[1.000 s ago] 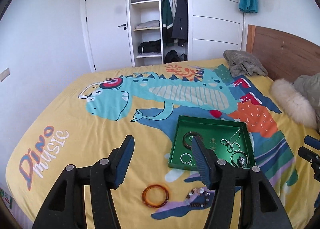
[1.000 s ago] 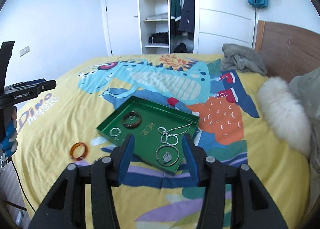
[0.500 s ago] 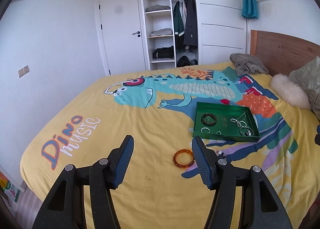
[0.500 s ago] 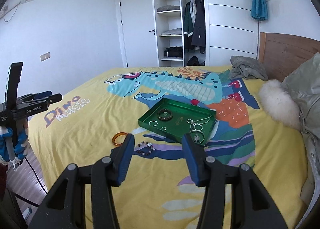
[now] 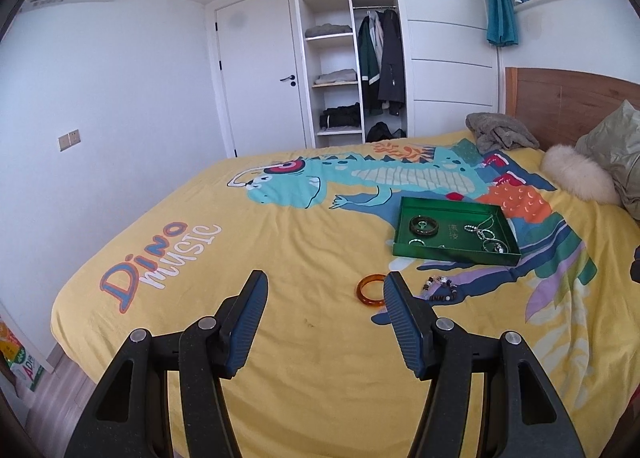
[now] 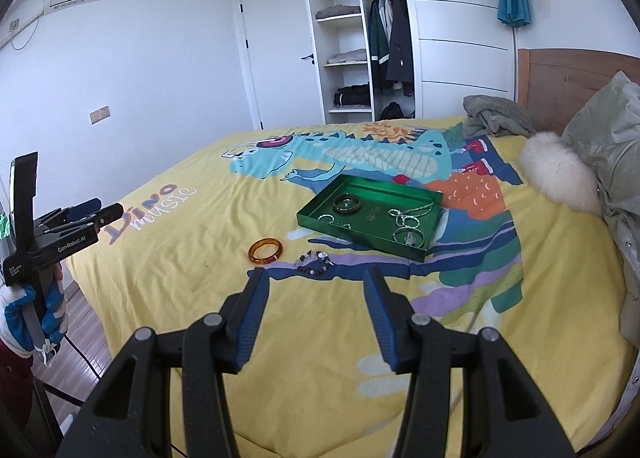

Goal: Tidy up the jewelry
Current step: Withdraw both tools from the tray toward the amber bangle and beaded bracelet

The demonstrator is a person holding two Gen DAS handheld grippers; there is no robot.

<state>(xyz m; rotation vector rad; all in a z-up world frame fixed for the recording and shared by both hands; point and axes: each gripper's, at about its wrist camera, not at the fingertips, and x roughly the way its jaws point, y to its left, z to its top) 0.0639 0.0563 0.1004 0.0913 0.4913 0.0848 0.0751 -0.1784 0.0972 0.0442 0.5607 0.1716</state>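
A green tray [image 5: 456,256] [image 6: 320,222] lies on the yellow dinosaur bedspread and holds a dark bangle [image 5: 424,225] [image 6: 347,204], small rings and silver chains [image 6: 408,217]. In front of it on the cover lie an amber bangle [image 5: 370,290] [image 6: 265,251] and a beaded bracelet [image 5: 440,290] [image 6: 316,262]. My left gripper [image 5: 324,298] hangs open and empty above the near edge of the bed, well short of the amber bangle. My right gripper [image 6: 316,294] is open and empty too, back from the beaded bracelet. The left gripper's body [image 6: 60,234] shows at the right wrist view's left edge, in a gloved hand.
A fluffy white cushion [image 5: 576,177] [image 6: 556,173], a grey-green pillow [image 6: 608,137] and a crumpled grey cloth [image 5: 500,133] lie by the wooden headboard. An open wardrobe [image 5: 348,49] and a white door [image 5: 260,69] stand behind the bed. Wooden floor shows at the lower left.
Both grippers have pulled back from the tray toward the foot of the bed, so the tray and the loose jewelry look smaller and farther. Their jaws stand as wide as before.
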